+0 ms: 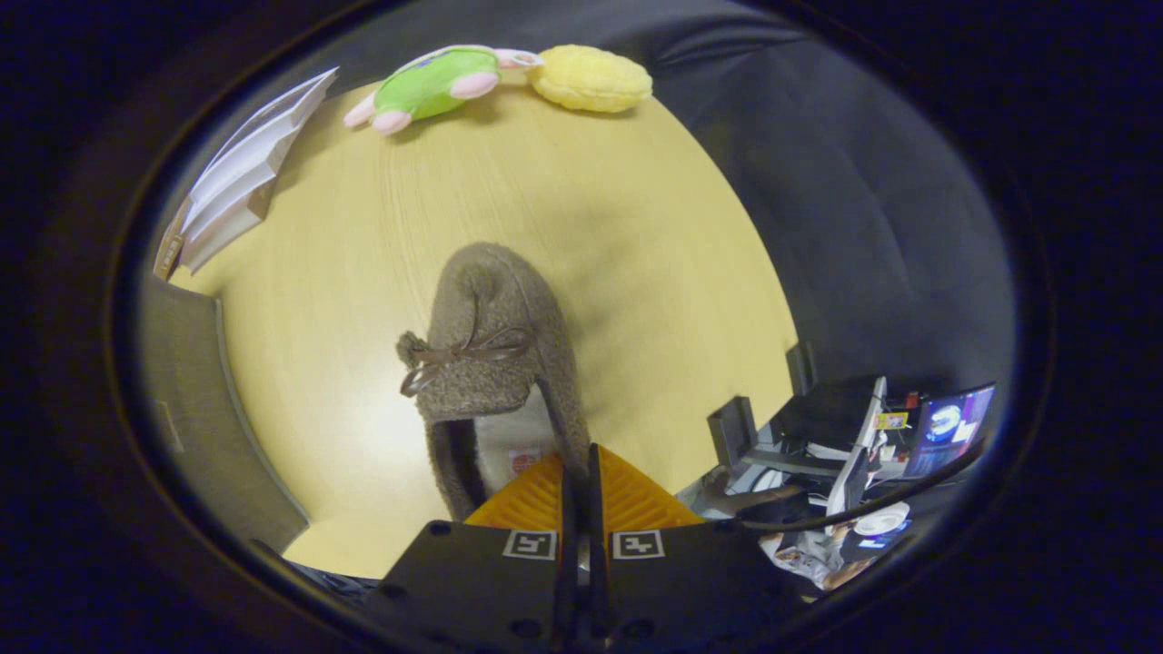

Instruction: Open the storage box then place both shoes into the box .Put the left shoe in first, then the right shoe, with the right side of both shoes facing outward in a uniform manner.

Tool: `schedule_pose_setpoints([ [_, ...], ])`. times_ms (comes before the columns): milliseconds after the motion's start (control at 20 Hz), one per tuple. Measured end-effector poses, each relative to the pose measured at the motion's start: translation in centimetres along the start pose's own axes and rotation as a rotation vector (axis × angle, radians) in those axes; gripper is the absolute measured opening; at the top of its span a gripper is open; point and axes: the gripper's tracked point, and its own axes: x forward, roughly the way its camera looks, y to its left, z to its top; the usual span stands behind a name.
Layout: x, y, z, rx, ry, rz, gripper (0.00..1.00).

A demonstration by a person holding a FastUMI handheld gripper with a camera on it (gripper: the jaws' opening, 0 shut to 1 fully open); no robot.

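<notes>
Gripping the brown shoe by its heel-side collar, the claw is clenched thin on the rim — we judge for carrying above the counter.

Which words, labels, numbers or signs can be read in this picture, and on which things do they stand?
None can be read.
Red round mark inside the brown shoe, on its insole: too blurred to read.
Two square black-and-white markers on the gripper, whose orange fingers are closed on the shoe's side wall: patterns, not words.
Stack of white booklets on the table: no print can be made out.
</notes>
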Motion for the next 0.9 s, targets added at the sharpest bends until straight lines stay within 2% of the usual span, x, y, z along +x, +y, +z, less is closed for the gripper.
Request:
schedule_pose_setpoints([
  [350,-9.1,-0.2,0.3,0.006,-0.066,-0.126,0.09],
  [600,-16.8,1.8,1.8,-0.074,-0.155,-0.228,0.09],
  [900,-26.0,9.4,3.7,-0.134,-0.298,-0.211,0.09],
])
